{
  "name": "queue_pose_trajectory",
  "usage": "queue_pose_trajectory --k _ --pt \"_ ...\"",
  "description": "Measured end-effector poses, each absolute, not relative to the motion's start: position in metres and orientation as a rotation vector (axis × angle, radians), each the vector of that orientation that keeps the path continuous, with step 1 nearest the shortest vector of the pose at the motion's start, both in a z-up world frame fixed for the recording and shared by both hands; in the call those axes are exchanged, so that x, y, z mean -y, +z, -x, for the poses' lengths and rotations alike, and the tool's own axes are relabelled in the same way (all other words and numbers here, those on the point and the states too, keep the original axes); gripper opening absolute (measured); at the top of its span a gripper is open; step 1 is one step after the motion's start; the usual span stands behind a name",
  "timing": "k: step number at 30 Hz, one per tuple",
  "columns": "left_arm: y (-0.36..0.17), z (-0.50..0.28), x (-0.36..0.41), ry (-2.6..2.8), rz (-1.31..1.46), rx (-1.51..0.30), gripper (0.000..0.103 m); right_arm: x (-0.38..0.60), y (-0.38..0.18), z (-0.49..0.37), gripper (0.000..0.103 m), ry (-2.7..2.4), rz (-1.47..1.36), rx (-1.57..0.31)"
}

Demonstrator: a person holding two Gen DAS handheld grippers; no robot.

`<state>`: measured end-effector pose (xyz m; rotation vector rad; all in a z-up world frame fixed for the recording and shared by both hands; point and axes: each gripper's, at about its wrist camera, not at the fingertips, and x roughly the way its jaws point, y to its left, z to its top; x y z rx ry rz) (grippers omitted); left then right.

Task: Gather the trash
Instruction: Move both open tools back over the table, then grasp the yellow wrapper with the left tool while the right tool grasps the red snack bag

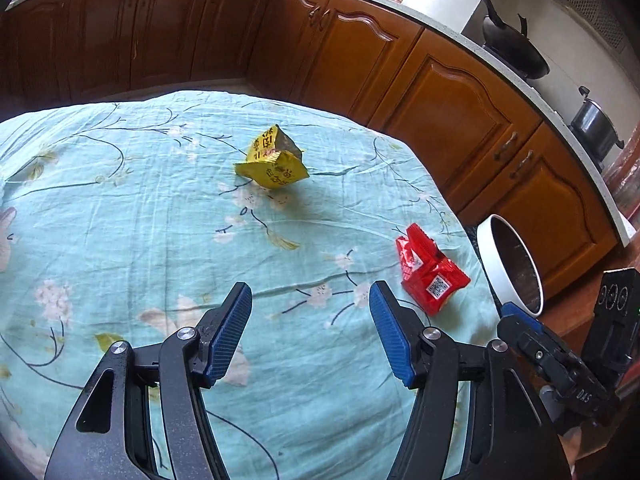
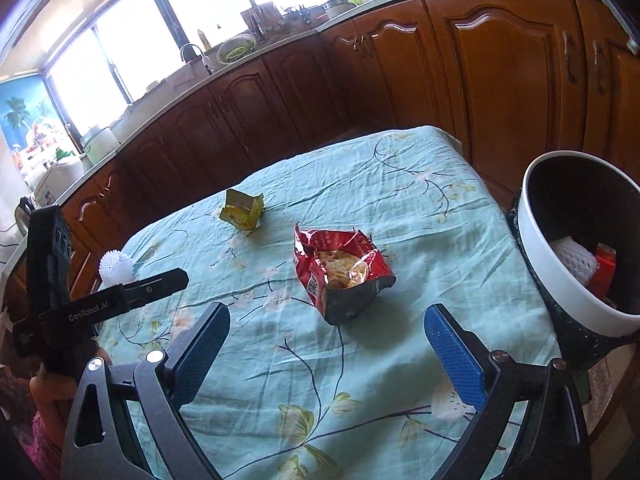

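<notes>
Hovering above the cloth-covered bench at the bottom of the right wrist view, the right tool has its blue pads spread wide and holds nothing; the left tool is likewise spread and empty. Just ahead, at frame centre, lies the red snack bag, torn open with chips showing. To do this step well, I would pinch its crumpled foil edge rather than the belly, keeping the mouth upward so nothing spills. At the right edge sits the white-rimmed bin, tilted, already holding some trash. Farther off, upper left of centre, rests the yellow wrapper, likely next.
</notes>
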<state>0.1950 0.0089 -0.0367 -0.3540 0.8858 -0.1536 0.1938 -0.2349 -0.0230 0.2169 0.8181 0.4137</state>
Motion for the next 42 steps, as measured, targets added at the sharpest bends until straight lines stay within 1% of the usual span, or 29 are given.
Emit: queue_pose_trajectory --k 10,16,18,21,22,23,24,25,26,27,28,29,32,42 --pt "-0.021 -0.25 -0.021 -0.096 0.317 -0.868 0.062 0.215 -0.027 -0.218 0.098 0.435 -0.128 -0.833" --pt "-0.032 -0.29 -0.03 -0.028 0.311 -0.888 0.062 0.208 -0.033 -0.232 0.097 0.429 -0.09 -0.841" --pt "-0.038 -0.301 -0.033 -0.016 0.321 -0.902 0.062 0.205 -0.036 -0.236 0.095 0.426 -0.078 -0.847" --pt "-0.047 -0.316 -0.034 -0.032 0.324 -0.916 0.062 0.201 -0.044 -0.242 0.089 0.429 -0.061 -0.866" --pt "-0.049 -0.319 -0.034 -0.036 0.324 -0.922 0.062 0.2 -0.046 -0.243 0.083 0.425 -0.055 -0.872" --pt "-0.052 -0.323 -0.033 -0.04 0.324 -0.928 0.06 0.2 -0.049 -0.244 0.075 0.418 -0.05 -0.877" --pt "-0.055 -0.325 -0.032 -0.044 0.322 -0.933 0.06 0.2 -0.051 -0.245 0.062 0.413 -0.047 -0.884" --pt "-0.057 -0.327 -0.03 -0.046 0.316 -0.937 0.054 0.2 -0.053 -0.245 0.053 0.414 -0.05 -0.888" --pt "-0.058 -0.328 -0.028 -0.05 0.31 -0.943 0.041 0.202 -0.054 -0.244 0.041 0.427 -0.064 -0.89" --pt "-0.06 -0.329 -0.027 -0.056 0.305 -0.952 0.032 0.203 -0.054 -0.243 0.035 0.434 -0.071 -0.889" --pt "-0.062 -0.329 -0.025 -0.065 0.301 -0.961 0.017 0.203 -0.053 -0.241 0.022 0.434 -0.068 -0.886" --pt "-0.064 -0.328 -0.023 -0.073 0.293 -0.968 0.006 0.203 -0.051 -0.239 0.015 0.432 -0.066 -0.881" --pt "-0.062 -0.318 -0.016 -0.086 0.263 -0.961 0.001 0.208 -0.046 -0.232 0.011 0.445 -0.091 -0.871" --pt "-0.045 -0.252 0.021 -0.192 0.269 -0.927 0.001 0.245 -0.031 -0.203 0.008 0.437 -0.2 -0.839"
